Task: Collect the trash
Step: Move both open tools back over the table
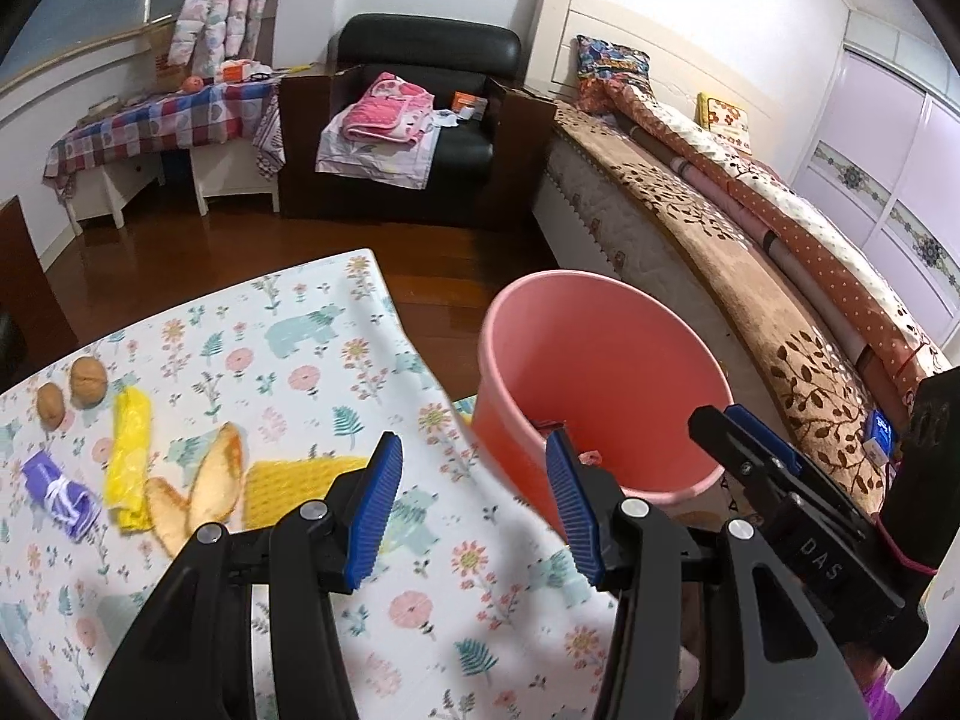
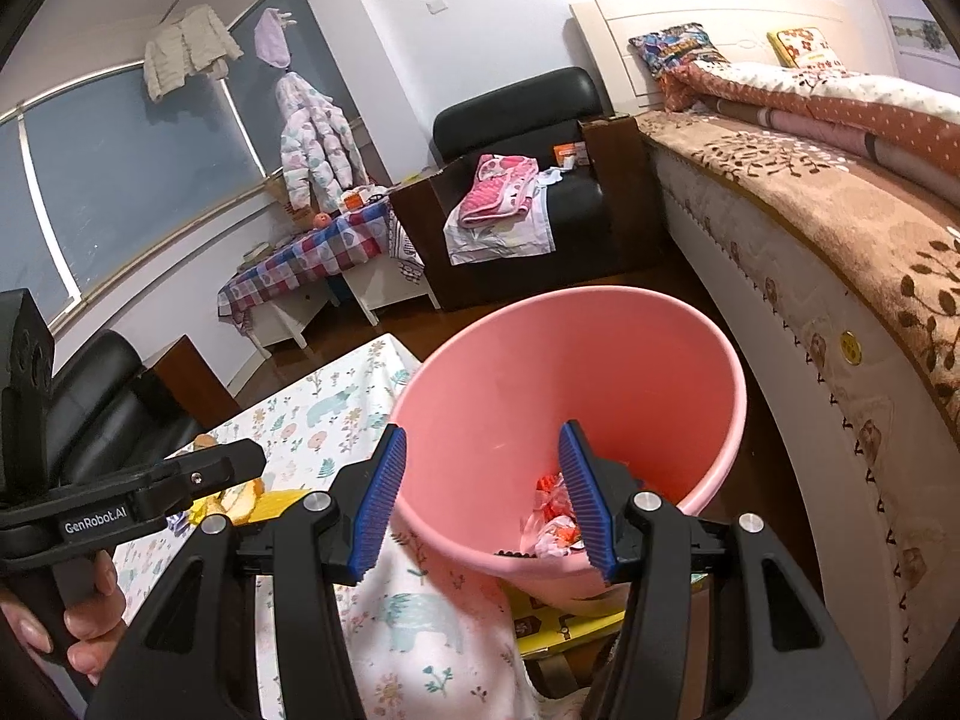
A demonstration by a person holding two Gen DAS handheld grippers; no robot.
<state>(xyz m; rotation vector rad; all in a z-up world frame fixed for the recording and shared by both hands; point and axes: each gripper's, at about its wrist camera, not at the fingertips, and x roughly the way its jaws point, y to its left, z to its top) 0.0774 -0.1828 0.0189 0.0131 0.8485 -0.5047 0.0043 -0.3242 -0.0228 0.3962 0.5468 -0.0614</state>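
Note:
A pink bucket (image 1: 606,372) stands beside the table's right edge; in the right wrist view (image 2: 576,384) it holds red and white wrappers (image 2: 555,519). On the floral tablecloth (image 1: 336,360) at the left lie two walnuts (image 1: 89,383), a yellow bag (image 1: 127,456), a purple wrapper (image 1: 57,489), orange peels (image 1: 201,489) and a yellow cloth (image 1: 294,480). My left gripper (image 1: 474,504) is open and empty over the table's right edge. My right gripper (image 2: 483,498) is open and empty over the bucket's near rim; it also shows in the left wrist view (image 1: 750,444).
A bed (image 1: 750,252) runs along the right, close behind the bucket. A black armchair (image 1: 420,120) with pink cloths and a low table with a checked cloth (image 1: 162,120) stand at the far wall. Dark wooden floor (image 1: 240,246) lies between. A yellow box (image 2: 558,618) sits under the bucket.

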